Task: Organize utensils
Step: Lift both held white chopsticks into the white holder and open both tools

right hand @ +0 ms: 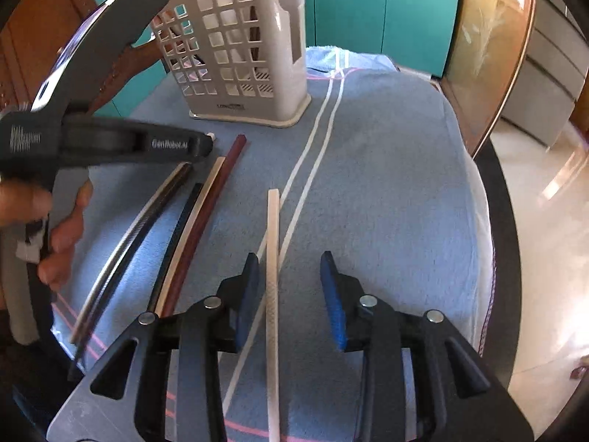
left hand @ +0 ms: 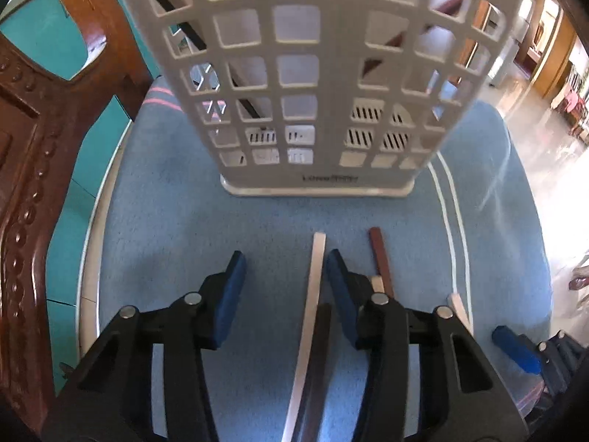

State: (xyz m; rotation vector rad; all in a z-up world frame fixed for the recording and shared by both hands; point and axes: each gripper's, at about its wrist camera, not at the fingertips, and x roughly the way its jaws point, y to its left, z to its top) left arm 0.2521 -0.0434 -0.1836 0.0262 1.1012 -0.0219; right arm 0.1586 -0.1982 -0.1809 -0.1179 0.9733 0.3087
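My left gripper (left hand: 285, 287) points down at the blue towel (left hand: 184, 221), its blue pads apart with nothing pressed between them. A white chopstick (left hand: 313, 294) and a dark one (left hand: 318, 339) lie on the towel in the gap, close against the right-hand pad; neither is pinched. Just outside that pad, on the side away from the gap, lies a reddish-brown chopstick (left hand: 379, 254), and the tip of another pale stick (left hand: 458, 307) shows past it.

My right gripper (right hand: 287, 294) also points down at the towel with its pads apart. A cream-white chopstick (right hand: 273, 258) lies lengthwise between them, just beside the left-hand pad; I cannot tell whether it touches that pad, and the other pad stands clear of it.

Taking the white utensil basket (left hand: 313, 73) as the landmark: it stands upright on the towel, straight ahead of my left gripper and well clear of its fingertips. In the right wrist view the basket is farther off, up and to the left, and all the loose chopsticks lie on the near side of it, their far ends pointing roughly toward it. Dark sticks already lean inside its left compartment, and a reddish one inside the right. Two white stripes (right hand: 316, 140) on the towel run past the basket's right corner. A carved wooden chair back (left hand: 33, 169) rises to the basket's left.
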